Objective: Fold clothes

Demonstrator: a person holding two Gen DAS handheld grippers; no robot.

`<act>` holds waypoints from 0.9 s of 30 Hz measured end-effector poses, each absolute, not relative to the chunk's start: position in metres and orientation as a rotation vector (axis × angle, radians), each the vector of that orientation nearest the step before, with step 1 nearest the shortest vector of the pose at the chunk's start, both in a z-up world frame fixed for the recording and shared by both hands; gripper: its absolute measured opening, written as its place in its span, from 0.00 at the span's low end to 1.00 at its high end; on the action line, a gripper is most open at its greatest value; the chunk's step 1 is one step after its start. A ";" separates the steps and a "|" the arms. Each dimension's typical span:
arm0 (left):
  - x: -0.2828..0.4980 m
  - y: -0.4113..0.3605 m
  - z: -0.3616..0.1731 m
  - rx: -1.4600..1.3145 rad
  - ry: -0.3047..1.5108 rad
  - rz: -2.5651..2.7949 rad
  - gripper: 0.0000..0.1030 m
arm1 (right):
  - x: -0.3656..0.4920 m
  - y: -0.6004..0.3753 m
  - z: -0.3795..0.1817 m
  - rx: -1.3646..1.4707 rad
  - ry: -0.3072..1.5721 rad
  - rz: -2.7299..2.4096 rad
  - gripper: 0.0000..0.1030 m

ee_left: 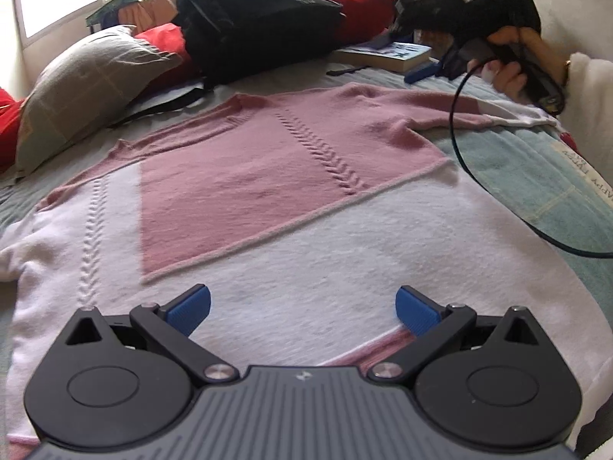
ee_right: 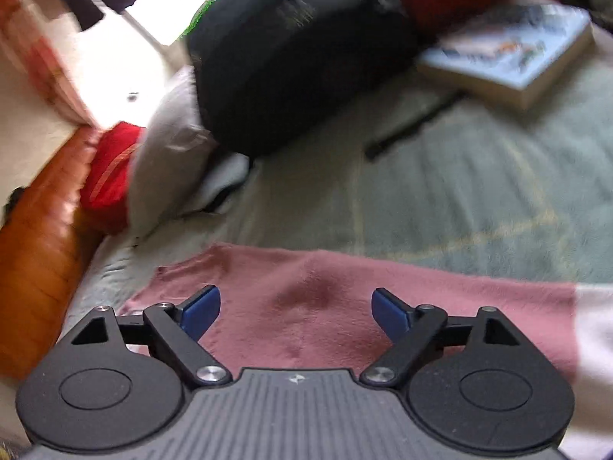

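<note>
A pink and white knit sweater [ee_left: 268,199] lies flat on the bed, its pink top half far from me and one sleeve stretched to the right. My left gripper [ee_left: 302,308] is open and empty, just above the white lower part. My right gripper [ee_right: 295,312] is open and empty above the pink sleeve [ee_right: 345,299]. In the left wrist view the right gripper [ee_left: 421,73] is held in a hand at the far right, above the sleeve end.
A black backpack [ee_left: 253,19] stands at the far side of the bed, with a grey pillow [ee_left: 84,84] to its left and a book [ee_left: 387,55] to its right. Red cushions [ee_left: 356,4] lie behind. A black cable [ee_left: 479,176] hangs over the green bedspread [ee_left: 536,184].
</note>
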State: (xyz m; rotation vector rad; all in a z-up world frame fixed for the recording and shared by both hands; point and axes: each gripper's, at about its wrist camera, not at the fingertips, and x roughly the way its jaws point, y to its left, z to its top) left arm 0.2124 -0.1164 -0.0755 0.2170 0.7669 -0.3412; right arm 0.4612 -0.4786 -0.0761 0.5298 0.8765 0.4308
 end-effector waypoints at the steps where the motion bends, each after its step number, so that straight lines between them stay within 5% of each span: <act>1: 0.212 -0.113 -0.075 0.214 0.765 -0.338 0.99 | 0.466 -0.476 -0.082 0.538 0.899 0.412 0.87; 14: 0.208 -0.092 -0.077 0.153 0.760 -0.345 0.99 | 0.414 -0.600 -0.089 0.552 0.880 0.012 0.83; 27: 0.208 -0.089 -0.077 0.153 0.764 -0.343 0.99 | 0.407 -0.630 -0.097 0.416 0.823 -0.193 0.89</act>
